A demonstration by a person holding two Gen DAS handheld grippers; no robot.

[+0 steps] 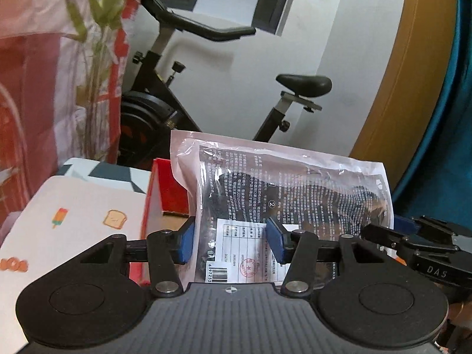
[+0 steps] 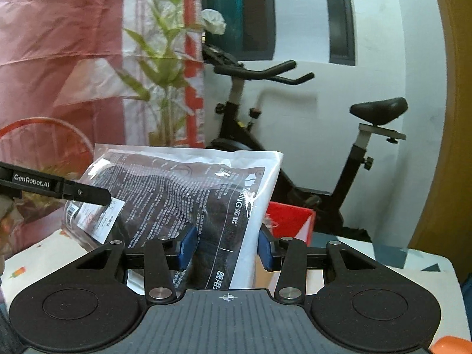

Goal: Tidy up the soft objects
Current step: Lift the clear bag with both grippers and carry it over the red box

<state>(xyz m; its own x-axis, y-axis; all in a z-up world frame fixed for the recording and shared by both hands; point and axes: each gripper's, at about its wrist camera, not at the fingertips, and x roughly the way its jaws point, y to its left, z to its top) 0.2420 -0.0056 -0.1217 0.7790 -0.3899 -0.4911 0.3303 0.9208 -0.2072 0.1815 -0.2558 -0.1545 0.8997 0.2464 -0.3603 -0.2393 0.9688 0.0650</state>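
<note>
A soft clear plastic packet (image 1: pixel 295 185) with dark contents, white print and a barcode label is held up in the air above the table. My left gripper (image 1: pixel 233 242) is shut on its left end, blue pads pressing both sides. My right gripper (image 2: pixel 227 247) is shut on its other end, and the packet (image 2: pixel 188 188) stands upright between its blue pads. The right gripper shows in the left wrist view (image 1: pixel 419 247) at the right edge, and the left gripper shows in the right wrist view (image 2: pixel 56 188) at the left.
An open red cardboard box (image 1: pixel 168 194) stands on the table behind the packet, also in the right wrist view (image 2: pixel 292 218). The table has a white cloth with food drawings (image 1: pixel 73 215). A black exercise bike (image 1: pixel 206 88) stands behind, and a red and white plastic bag (image 1: pixel 44 88) hangs at the left.
</note>
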